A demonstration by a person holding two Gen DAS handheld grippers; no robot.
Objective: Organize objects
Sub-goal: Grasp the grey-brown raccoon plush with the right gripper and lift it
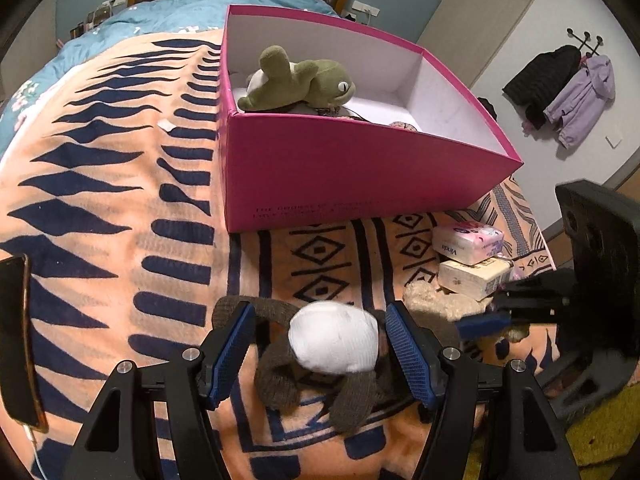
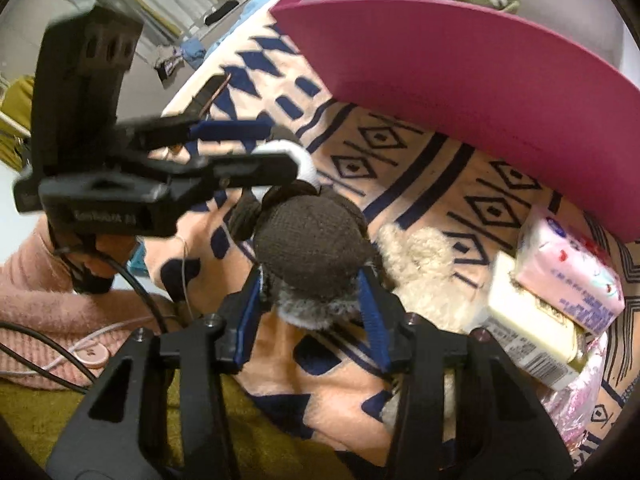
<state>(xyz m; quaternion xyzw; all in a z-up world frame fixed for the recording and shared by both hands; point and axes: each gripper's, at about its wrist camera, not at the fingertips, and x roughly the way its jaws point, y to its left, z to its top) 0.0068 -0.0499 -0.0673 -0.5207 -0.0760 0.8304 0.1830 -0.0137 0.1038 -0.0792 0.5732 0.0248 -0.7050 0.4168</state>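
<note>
A brown knitted plush toy with a white muzzle [image 1: 334, 342] lies on the patterned blanket in front of the pink box [image 1: 352, 168]. My left gripper [image 1: 320, 344] is open, its blue pads on either side of the white muzzle without touching it. In the right wrist view my right gripper [image 2: 314, 280] is shut on the toy's brown head [image 2: 312, 248] and its grey furry edge. The left gripper [image 2: 240, 148] shows there too, around the white muzzle [image 2: 302, 160]. A green frog plush [image 1: 300, 80] lies inside the box.
Two tissue packs [image 1: 468, 242] [image 2: 568, 276] are stacked to the right, beside a cream fluffy item [image 2: 420, 264]. A phone [image 1: 16, 340] lies at the blanket's left edge. Coats [image 1: 560, 88] hang on the wall. A pink-sleeved arm [image 2: 48, 300] and cables are at lower left.
</note>
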